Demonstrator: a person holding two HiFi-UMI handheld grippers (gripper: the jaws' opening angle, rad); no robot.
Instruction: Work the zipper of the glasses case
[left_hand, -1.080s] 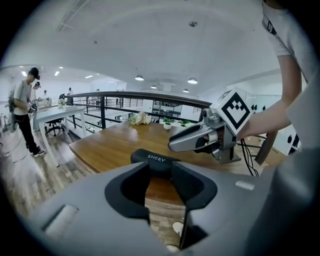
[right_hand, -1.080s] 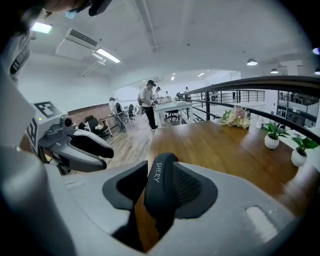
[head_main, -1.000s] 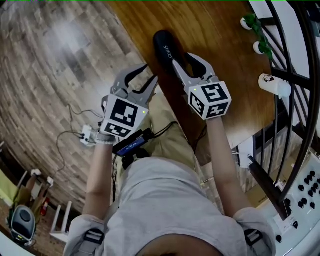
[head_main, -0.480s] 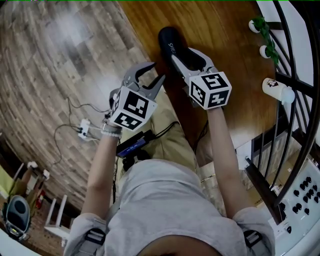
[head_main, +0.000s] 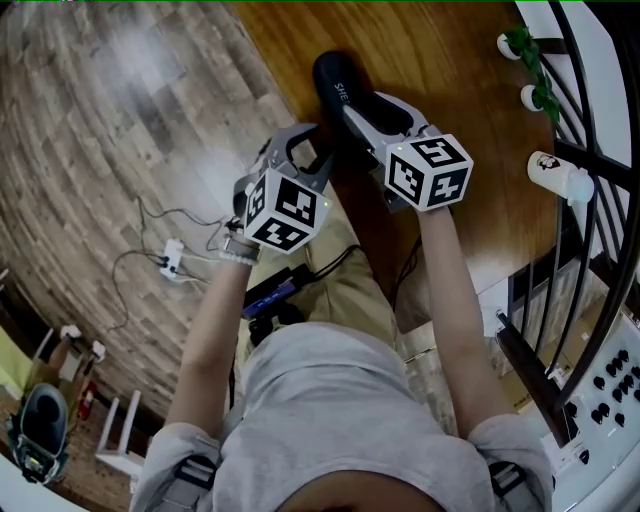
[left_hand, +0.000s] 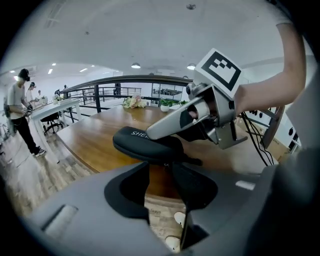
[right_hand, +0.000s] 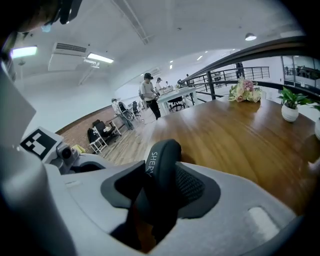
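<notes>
The black glasses case (head_main: 333, 78) hangs over the edge of the wooden table (head_main: 440, 60). My right gripper (head_main: 352, 108) has its jaws on either side of the case's near end, and they are closing on it. In the right gripper view the case (right_hand: 162, 160) sits between the pads, with the ribbed right pad against it. My left gripper (head_main: 314, 152) is open just below and left of the case. In the left gripper view the case (left_hand: 150, 145) lies across just beyond the tips of the left gripper (left_hand: 160, 170). A small black tab (left_hand: 195, 161) sticks out at its right.
Two small potted plants (head_main: 515, 50) and a white bottle (head_main: 555, 170) stand at the table's right side beside a dark railing (head_main: 590, 200). A power strip with cables (head_main: 175, 262) lies on the wood floor at the left. A person (left_hand: 17, 115) stands far off.
My left gripper has moved up and to the right, close under the case. My right gripper and the case have shifted only slightly.
</notes>
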